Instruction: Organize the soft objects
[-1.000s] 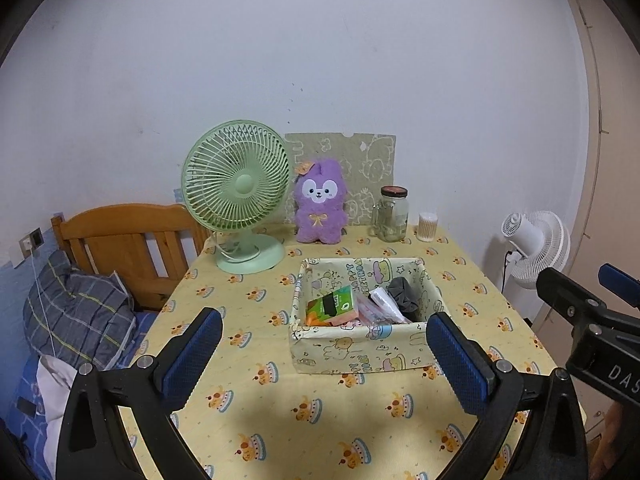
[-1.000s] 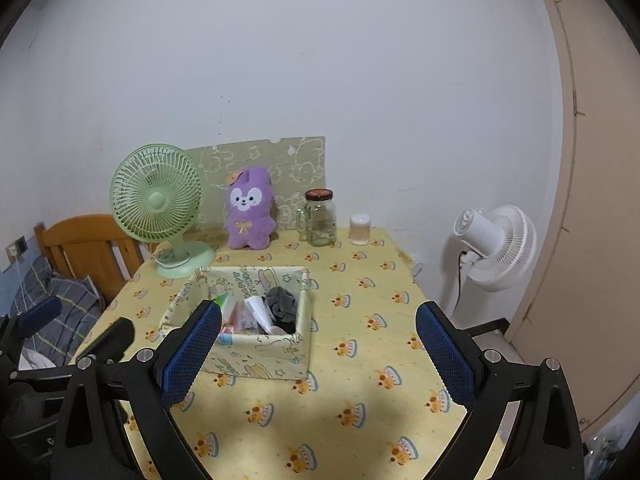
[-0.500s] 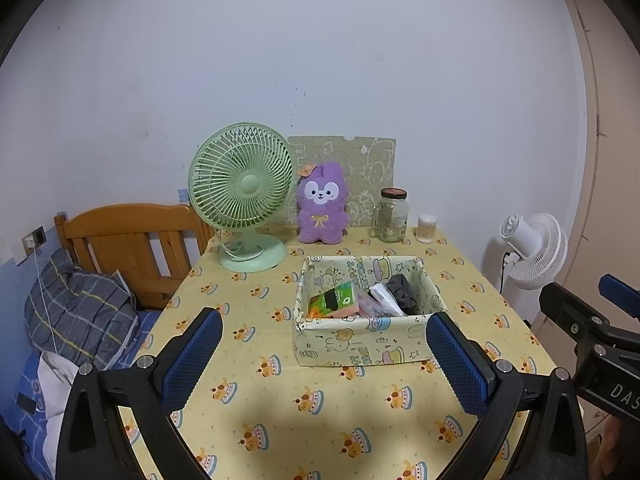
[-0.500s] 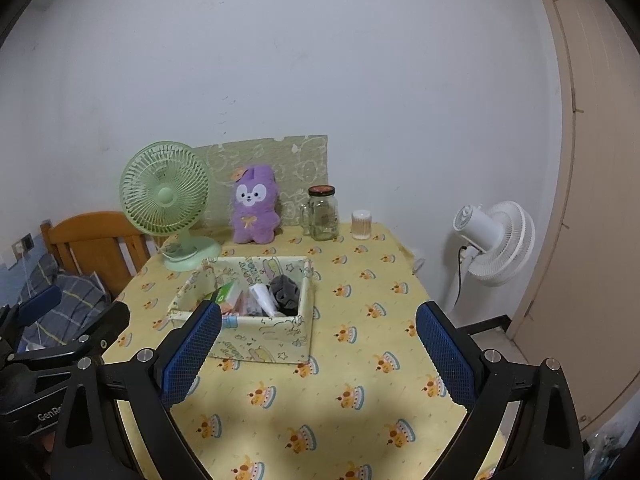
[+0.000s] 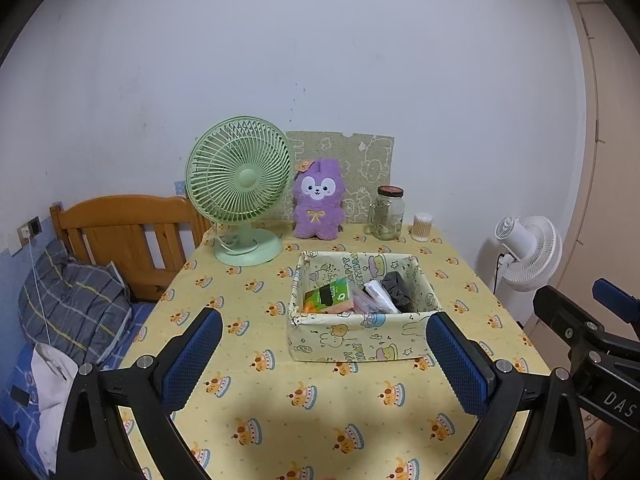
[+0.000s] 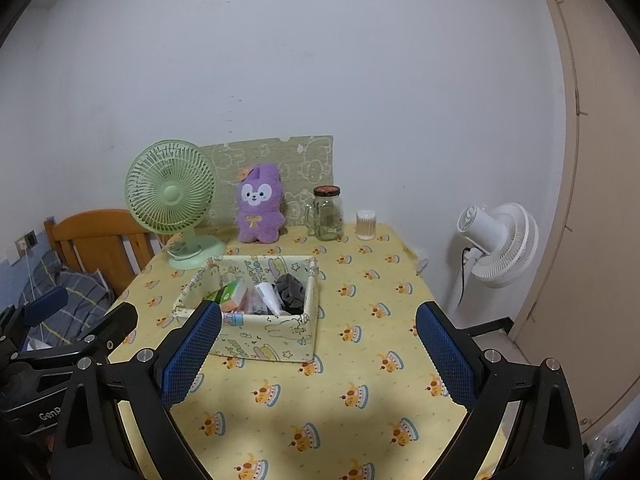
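dim, even room light; soft shadow lying across the near tablecloth [image 5: 320,412]; fisheye bending edges, corners going black.

Left gripper [image 5: 320,354] and right gripper [image 6: 319,350] held side by side, fingers spread wide, both empty.

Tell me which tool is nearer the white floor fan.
Right. The right tool sits on the white floor fan's side of the table; the left tool sits farther left.
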Demonstrator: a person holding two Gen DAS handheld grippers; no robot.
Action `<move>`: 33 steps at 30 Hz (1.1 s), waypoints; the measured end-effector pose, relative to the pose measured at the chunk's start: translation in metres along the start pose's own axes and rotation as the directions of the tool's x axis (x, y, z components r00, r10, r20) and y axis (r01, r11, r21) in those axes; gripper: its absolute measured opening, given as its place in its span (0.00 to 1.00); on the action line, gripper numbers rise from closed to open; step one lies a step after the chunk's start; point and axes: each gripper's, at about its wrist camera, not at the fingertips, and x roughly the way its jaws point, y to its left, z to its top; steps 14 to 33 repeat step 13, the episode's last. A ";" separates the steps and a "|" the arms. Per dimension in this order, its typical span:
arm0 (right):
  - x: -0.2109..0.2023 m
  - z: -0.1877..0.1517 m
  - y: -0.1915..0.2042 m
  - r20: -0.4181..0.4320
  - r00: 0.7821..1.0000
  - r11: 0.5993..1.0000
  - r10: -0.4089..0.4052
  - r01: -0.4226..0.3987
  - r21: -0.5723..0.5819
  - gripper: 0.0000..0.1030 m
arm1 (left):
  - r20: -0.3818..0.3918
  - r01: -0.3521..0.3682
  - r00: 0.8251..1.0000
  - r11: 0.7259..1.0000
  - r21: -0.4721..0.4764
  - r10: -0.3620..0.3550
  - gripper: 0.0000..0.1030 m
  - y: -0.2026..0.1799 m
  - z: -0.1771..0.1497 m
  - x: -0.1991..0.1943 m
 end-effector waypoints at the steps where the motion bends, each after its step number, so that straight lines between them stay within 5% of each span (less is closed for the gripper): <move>1: 0.000 0.000 0.000 0.000 1.000 1.000 -0.001 0.001 0.000 0.96 | 0.000 -0.003 1.000 1.000 0.002 0.003 1.00 0.000 0.000 0.000; 33: 0.000 0.000 -0.001 -0.002 1.000 1.000 0.003 -0.003 0.005 0.96 | 0.001 -0.012 1.000 1.000 0.004 0.012 1.00 -0.001 0.000 0.000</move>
